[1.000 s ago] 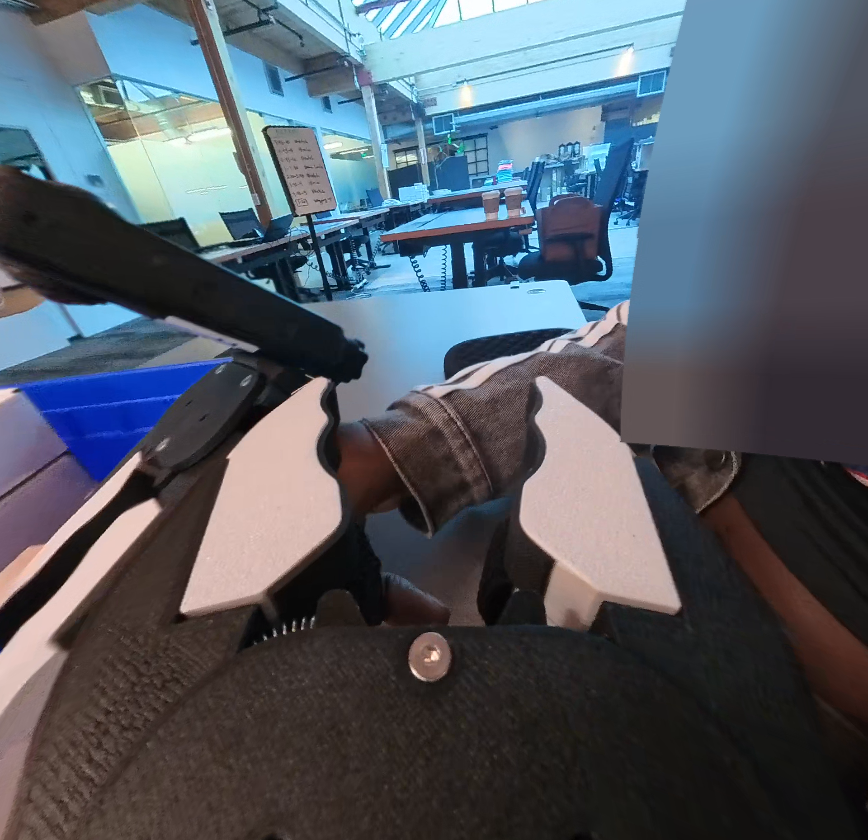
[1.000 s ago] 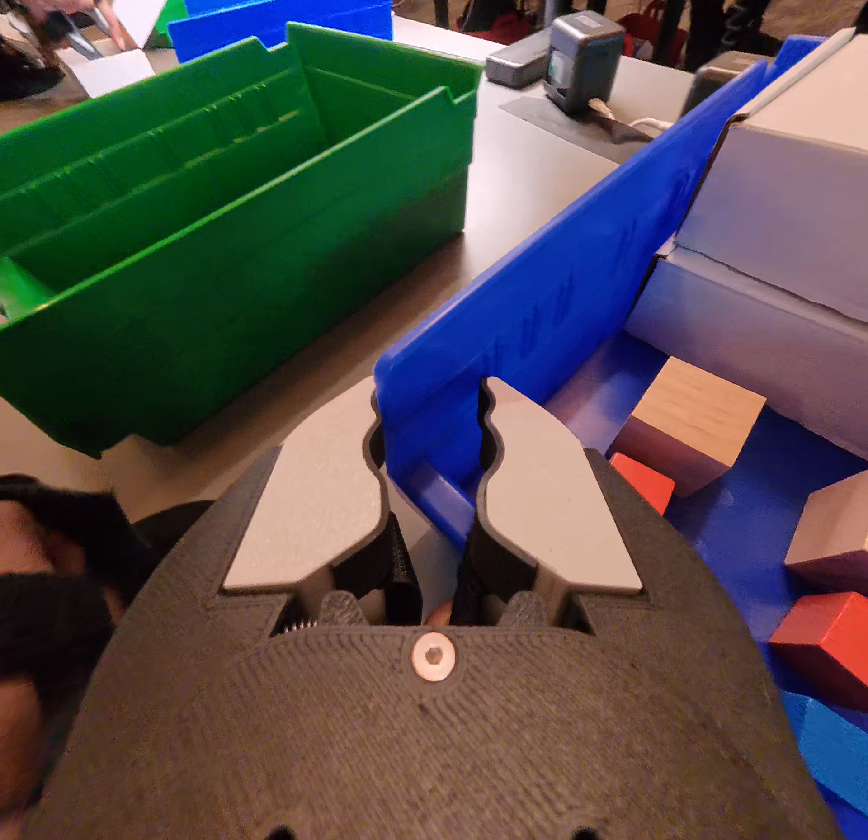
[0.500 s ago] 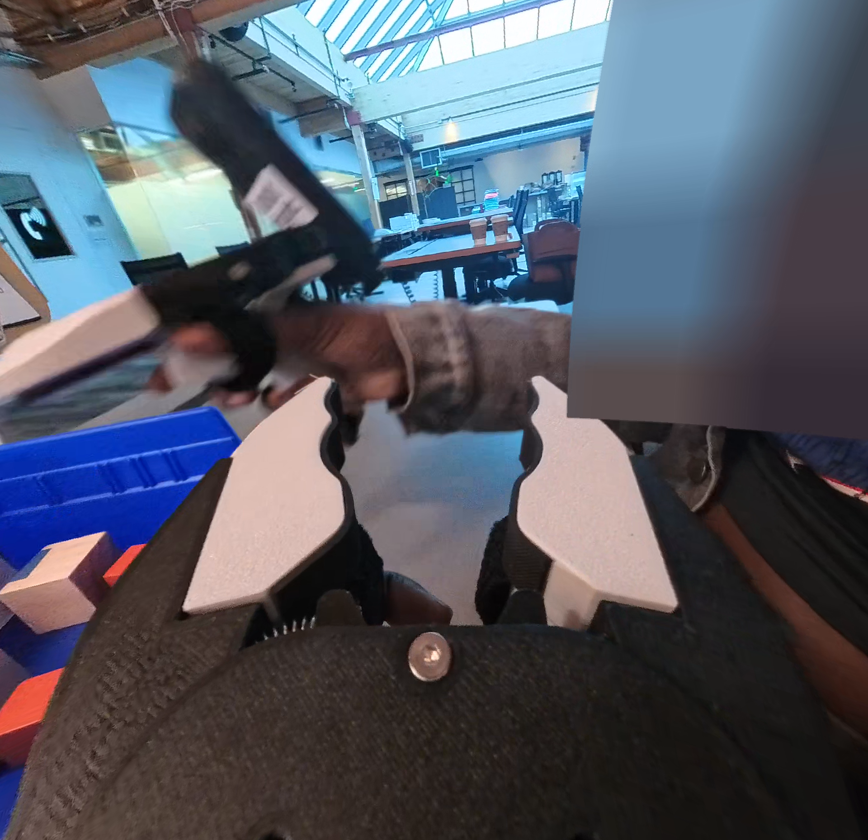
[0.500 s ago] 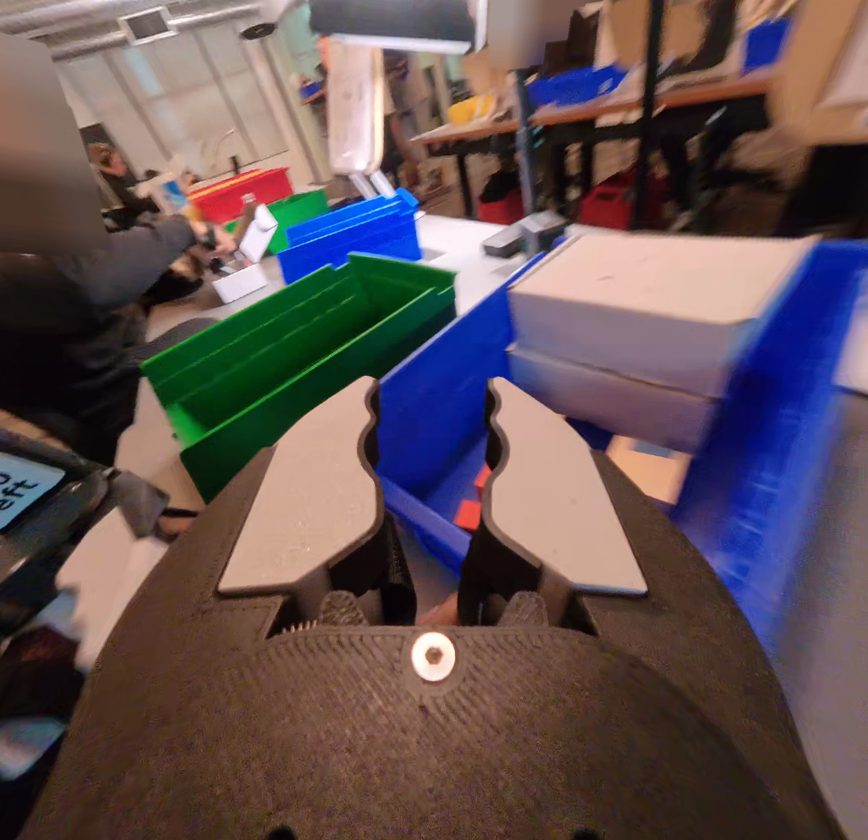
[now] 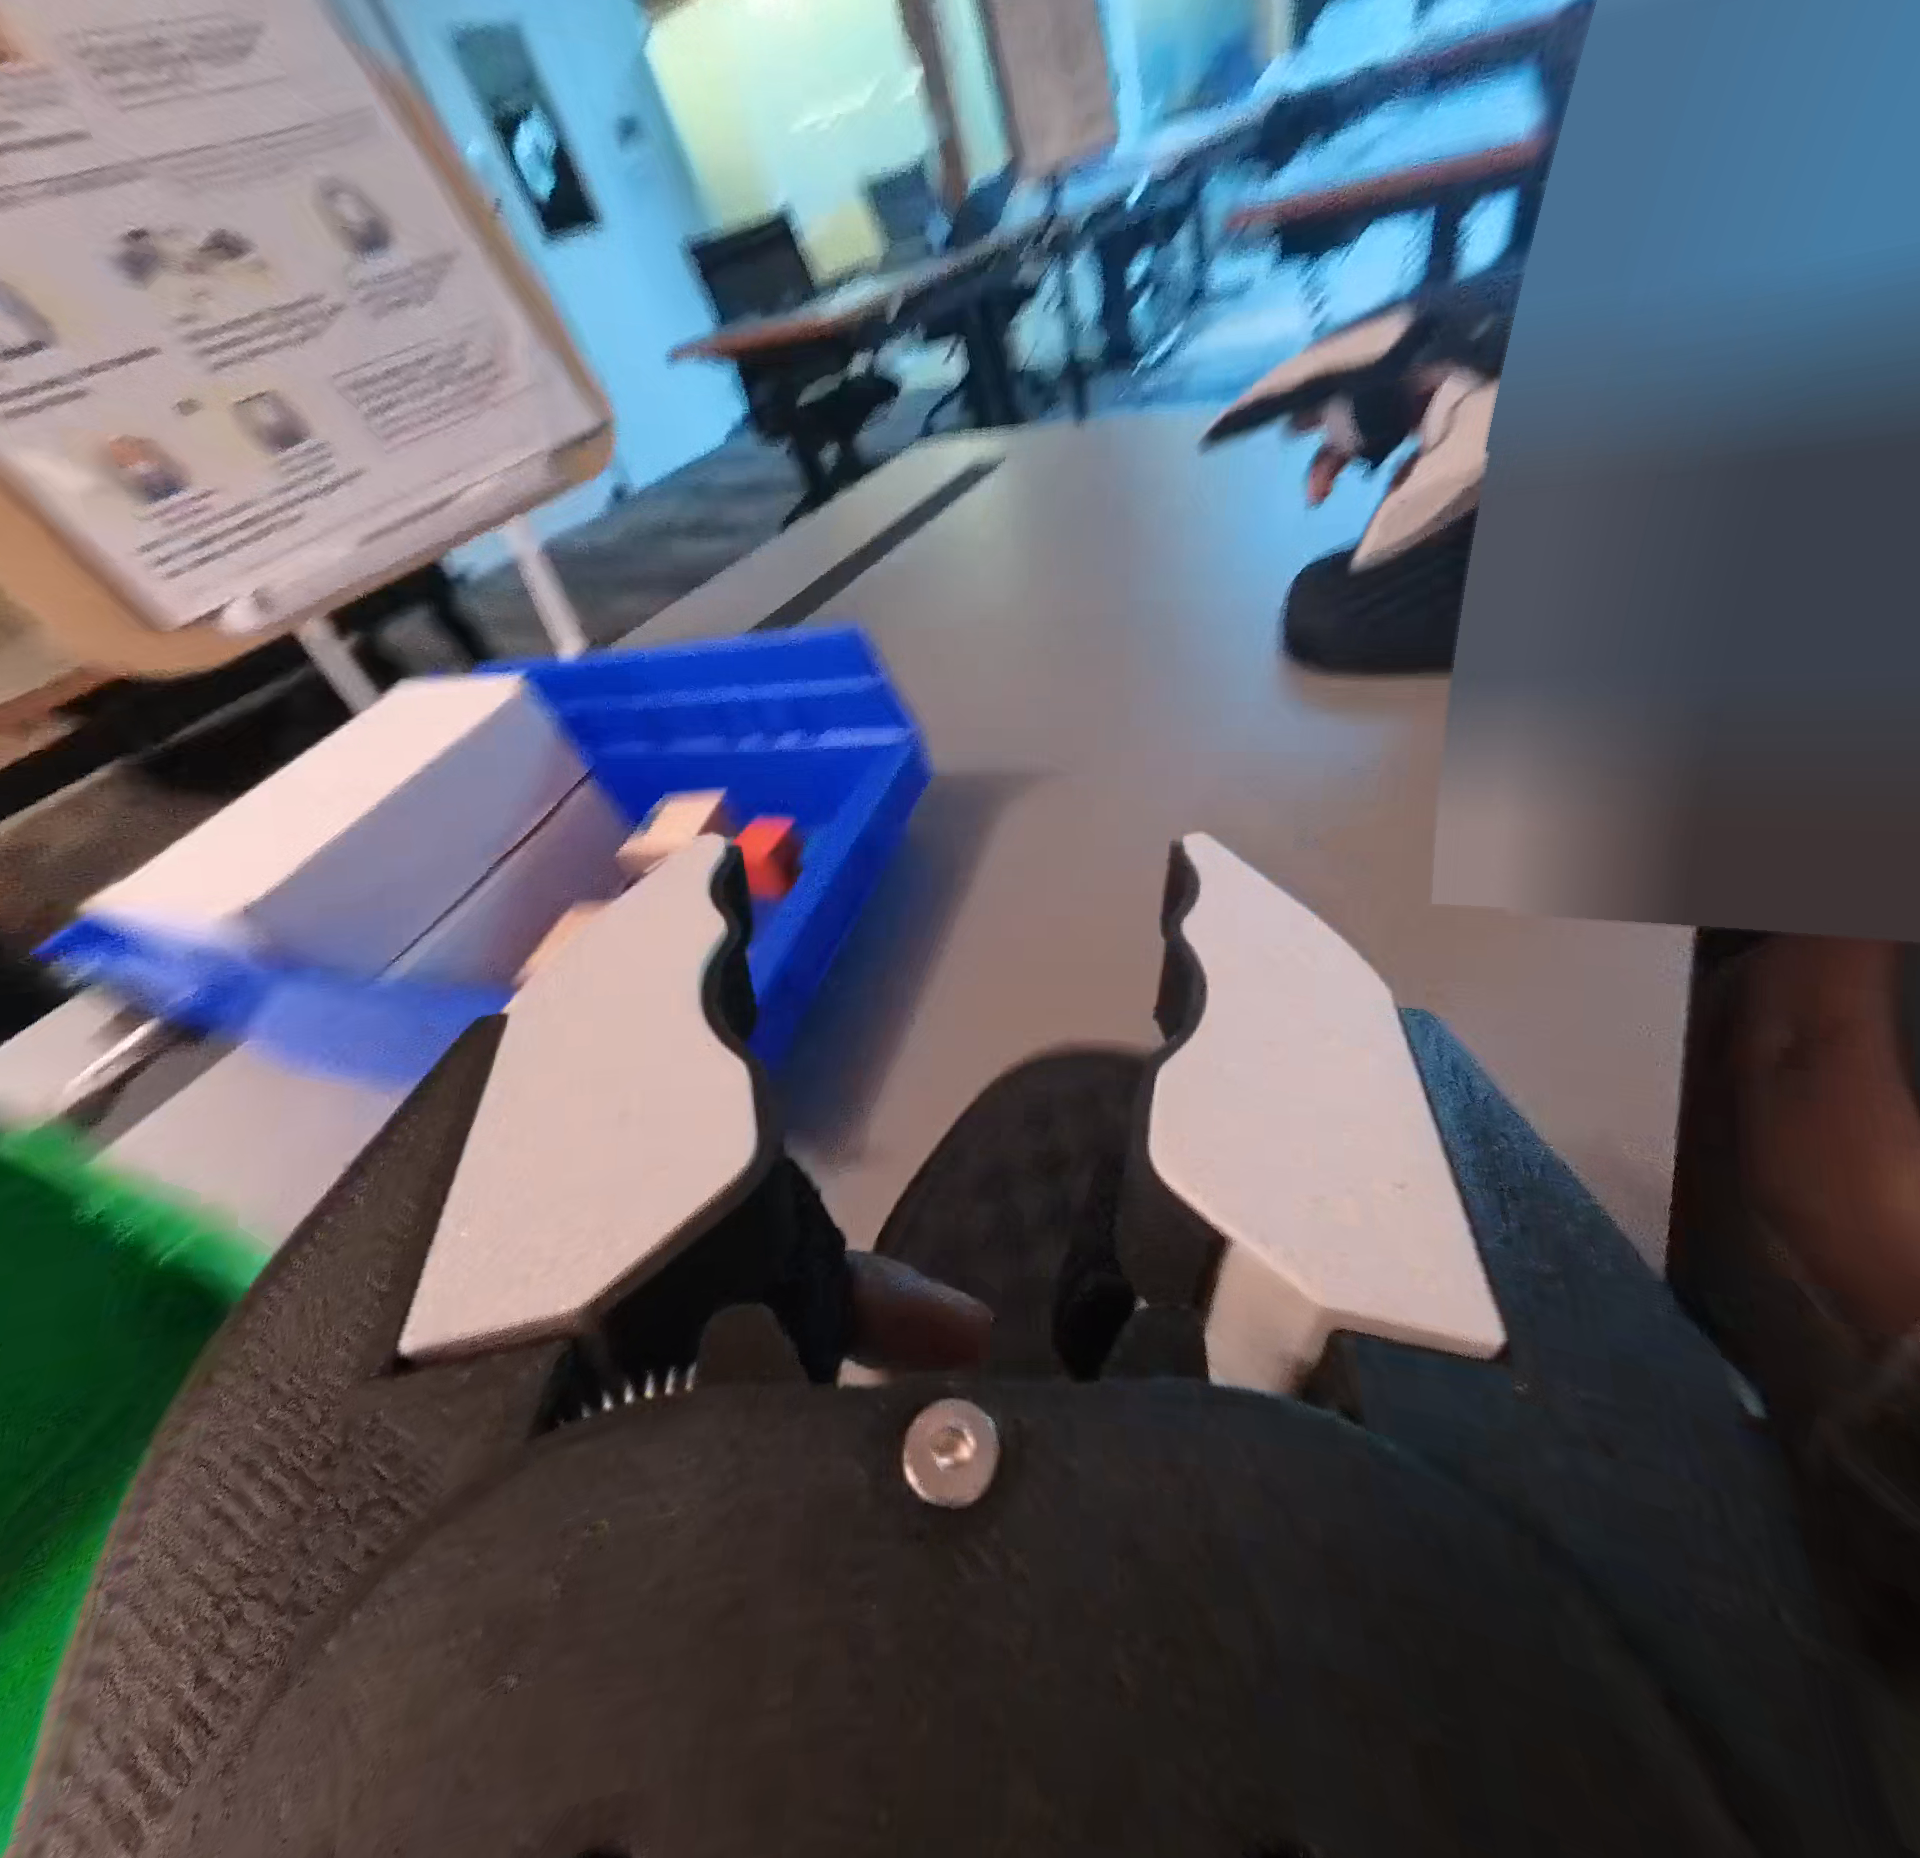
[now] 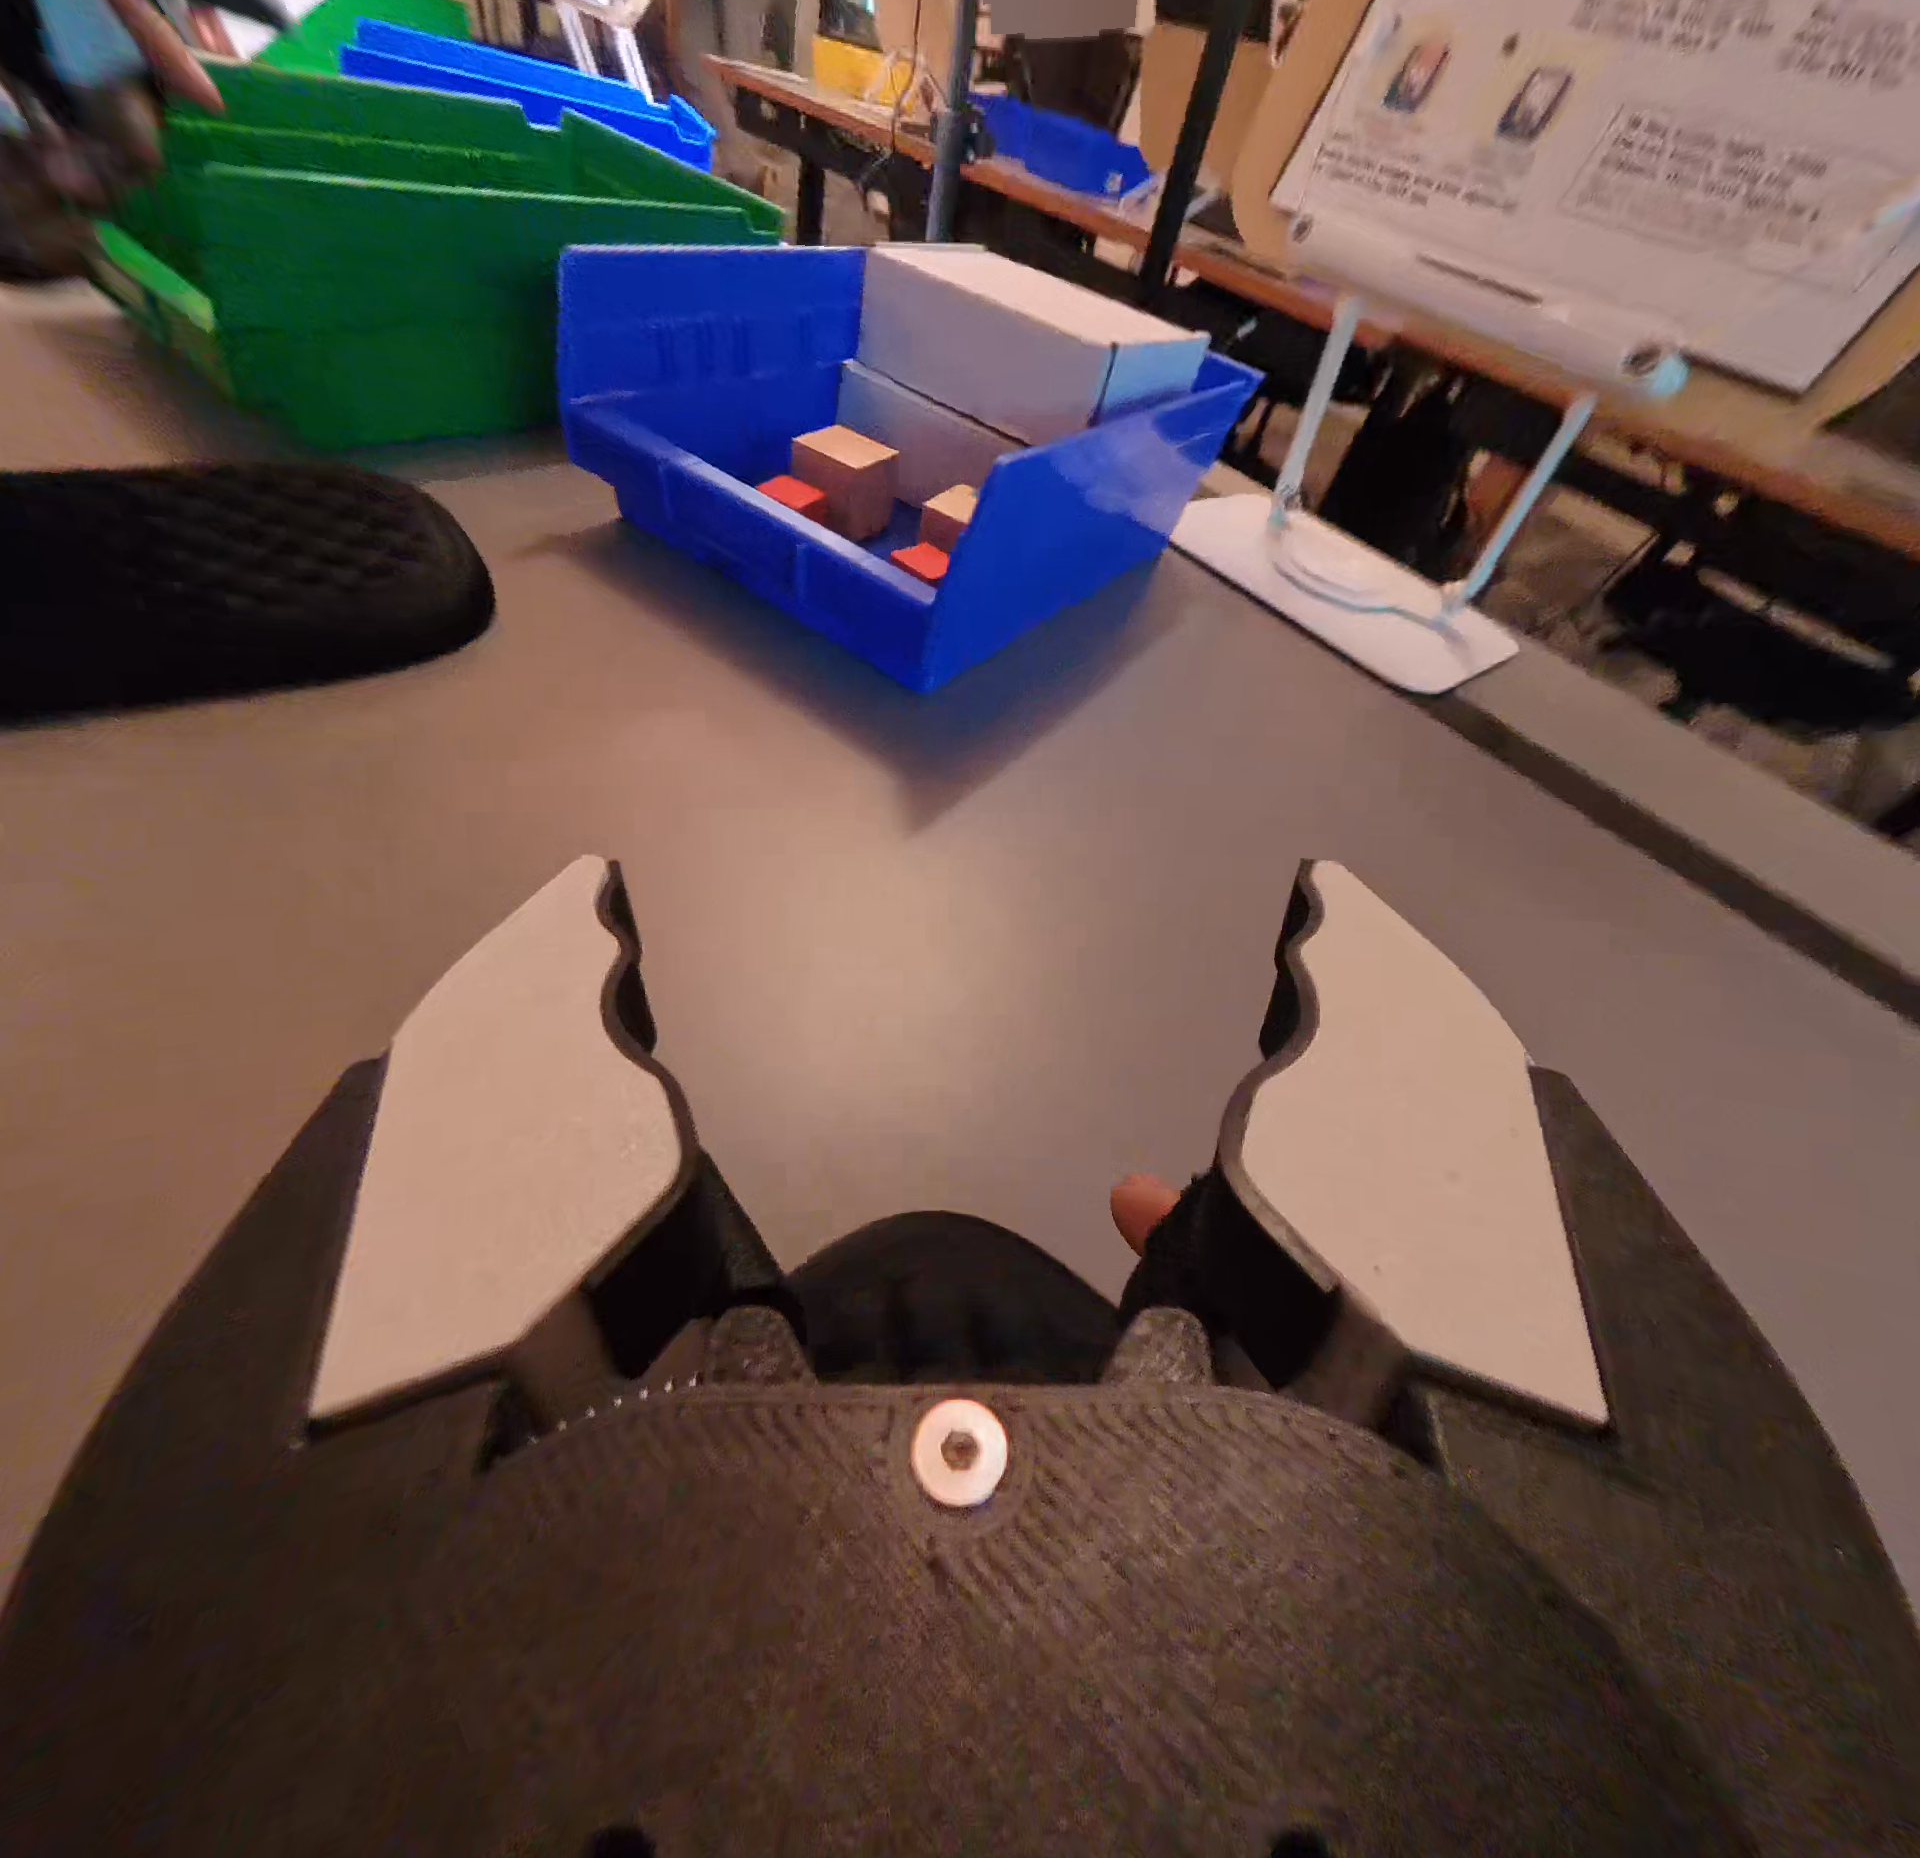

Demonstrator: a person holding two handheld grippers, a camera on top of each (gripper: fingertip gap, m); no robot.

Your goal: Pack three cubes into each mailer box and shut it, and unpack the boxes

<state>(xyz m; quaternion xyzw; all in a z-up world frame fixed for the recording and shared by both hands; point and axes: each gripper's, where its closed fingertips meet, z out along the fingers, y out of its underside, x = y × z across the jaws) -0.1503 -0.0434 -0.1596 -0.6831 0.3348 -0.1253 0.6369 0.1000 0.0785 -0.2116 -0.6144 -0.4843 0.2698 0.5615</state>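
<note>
A second ago the right gripper (image 6: 956, 935) hung nearly closed over the blue bin's (image 6: 1060, 520) corner; now it sits back over bare grey table (image 6: 935, 873), fingers spread wide and holding nothing. The left gripper (image 5: 956, 925) — also parted and empty — has swung from the room toward the bin (image 5: 831, 769). The bin's long axis runs away from the right wrist camera, low open end nearest. Two white mailer boxes (image 6: 997, 343) lie stacked at its far end; wooden cubes (image 6: 844, 478) and red cubes (image 6: 795, 499) rest in front. Green bins (image 6: 416, 281) stand just beyond.
</note>
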